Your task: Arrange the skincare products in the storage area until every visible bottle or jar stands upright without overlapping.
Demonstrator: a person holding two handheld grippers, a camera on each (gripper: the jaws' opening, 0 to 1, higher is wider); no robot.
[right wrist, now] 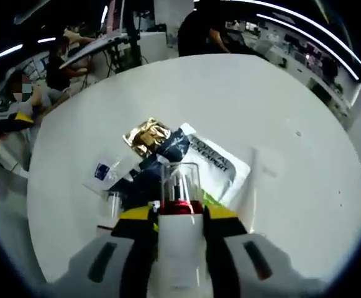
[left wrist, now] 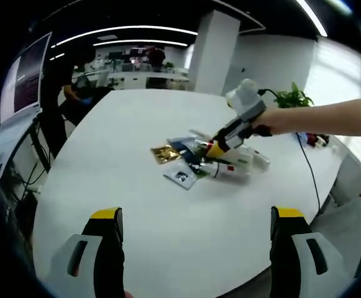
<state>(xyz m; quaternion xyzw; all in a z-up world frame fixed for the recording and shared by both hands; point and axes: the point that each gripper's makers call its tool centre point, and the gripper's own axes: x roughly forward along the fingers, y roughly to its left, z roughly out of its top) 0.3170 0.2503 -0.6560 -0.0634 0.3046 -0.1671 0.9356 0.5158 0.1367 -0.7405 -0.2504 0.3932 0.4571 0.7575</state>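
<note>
A pile of skincare products lies in the middle of the round white table. My left gripper hangs open over the near edge, well short of the pile. My right gripper reaches into the pile from the right. In the right gripper view, that right gripper is shut on a white bottle with a clear cap over a red ring. Beyond it lie a gold sachet, a dark blue sachet, a white printed sachet, a white sachet with a blue square and a small clear-capped tube.
A black cable trails across the table's right side, near a green plant. A monitor stands at the left. People sit at desks beyond the table, and a white column rises behind it.
</note>
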